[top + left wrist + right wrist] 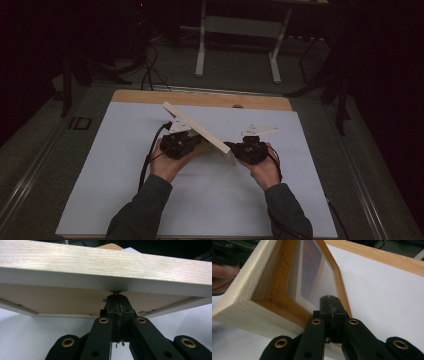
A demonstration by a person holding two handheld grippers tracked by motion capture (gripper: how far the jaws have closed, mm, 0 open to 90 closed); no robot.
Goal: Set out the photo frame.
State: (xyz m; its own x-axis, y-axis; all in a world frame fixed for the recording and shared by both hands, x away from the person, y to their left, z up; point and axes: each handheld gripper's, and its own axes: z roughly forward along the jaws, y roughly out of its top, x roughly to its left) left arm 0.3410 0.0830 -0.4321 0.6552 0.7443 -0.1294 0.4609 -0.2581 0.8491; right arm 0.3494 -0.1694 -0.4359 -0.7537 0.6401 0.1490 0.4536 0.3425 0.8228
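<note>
At the left of the high view, a hand in a dark sleeve held the left gripper (186, 143) just left of the middle of the white sheet (115, 170) that covered the table (200, 97). Its jaws were pressed together with nothing between them, as the left gripper view showed, and their tips met the underside of the picture frame (100, 265) at the back edge of its pale wood rim. A black cable (150, 155) trailed from that gripper toward the near edge of the sheet.

Between the two grippers, the picture frame (200, 131) stood tilted over the middle of the sheet, one end raised toward the far left and the other end low, toward the near right. Whether its low corner touched the sheet I could not tell.

At the right, the other hand held the right gripper (234, 148) against the low end of the frame. In the right gripper view its jaws were likewise closed on themselves, tips resting at the inner wooden border beside the glass (312, 277), near a corner of the frame. A bare strip of wooden table showed beyond the sheet's far edge.
</note>
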